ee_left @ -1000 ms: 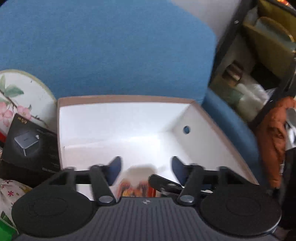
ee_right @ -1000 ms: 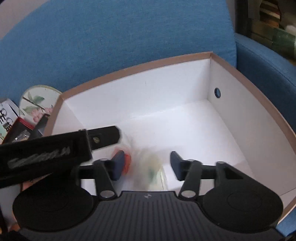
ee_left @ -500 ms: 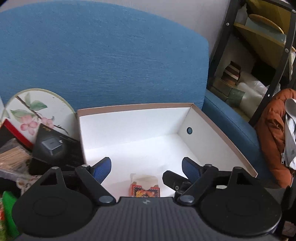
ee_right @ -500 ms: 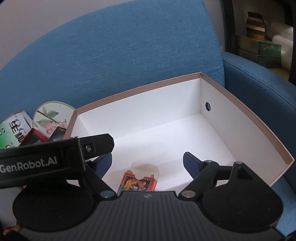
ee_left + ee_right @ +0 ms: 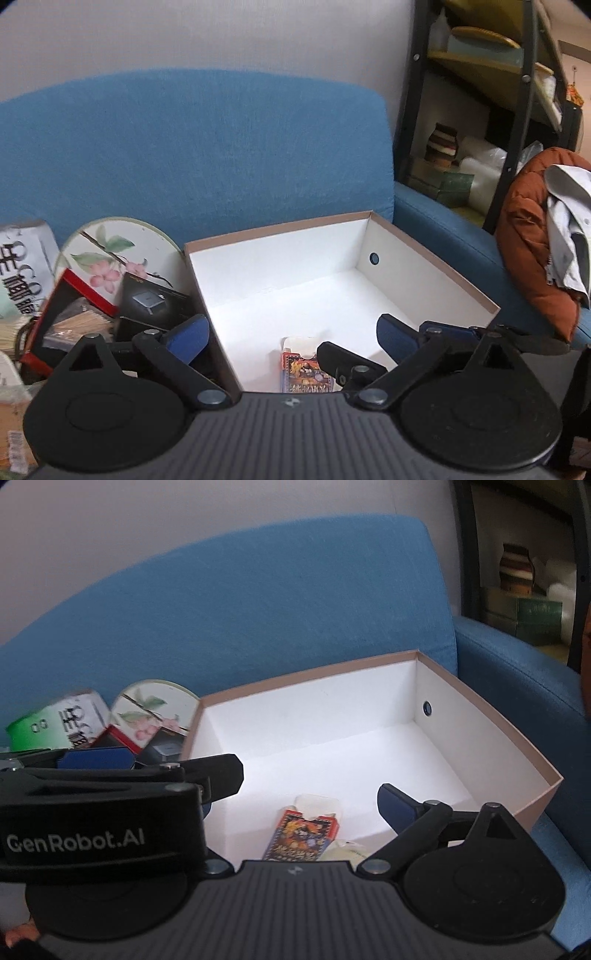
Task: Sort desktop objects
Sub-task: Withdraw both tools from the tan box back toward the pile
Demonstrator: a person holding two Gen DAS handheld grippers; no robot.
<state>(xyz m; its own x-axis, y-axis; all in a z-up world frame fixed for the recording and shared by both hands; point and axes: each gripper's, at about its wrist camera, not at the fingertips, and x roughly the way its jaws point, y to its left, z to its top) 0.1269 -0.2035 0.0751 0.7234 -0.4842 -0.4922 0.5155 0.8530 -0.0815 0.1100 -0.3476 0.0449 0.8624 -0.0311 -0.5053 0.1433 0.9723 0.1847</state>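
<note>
A white open box with a brown rim (image 5: 436,254) (image 5: 480,701) sits on a blue sofa. A small red card box with its flap open (image 5: 304,369) (image 5: 304,830) lies on the box floor near the front wall. A pale round thing (image 5: 343,853) lies next to it on the right. My left gripper (image 5: 291,339) is open and empty above the box's front left corner. My right gripper (image 5: 295,805) is open and empty above the card box. The left gripper's body (image 5: 103,812) hides the right gripper's left finger.
Left of the box is a heap: a round fan with pink flowers (image 5: 110,251) (image 5: 155,709), a black product box (image 5: 151,306), a red-framed box of sticks (image 5: 70,325), a green and white pack (image 5: 55,720). A dark shelf (image 5: 480,110) and an orange jacket (image 5: 532,236) stand at right.
Both grippers have drawn back and up from inside the box and opened wider. The card box and the pale thing now lie loose on the box floor.
</note>
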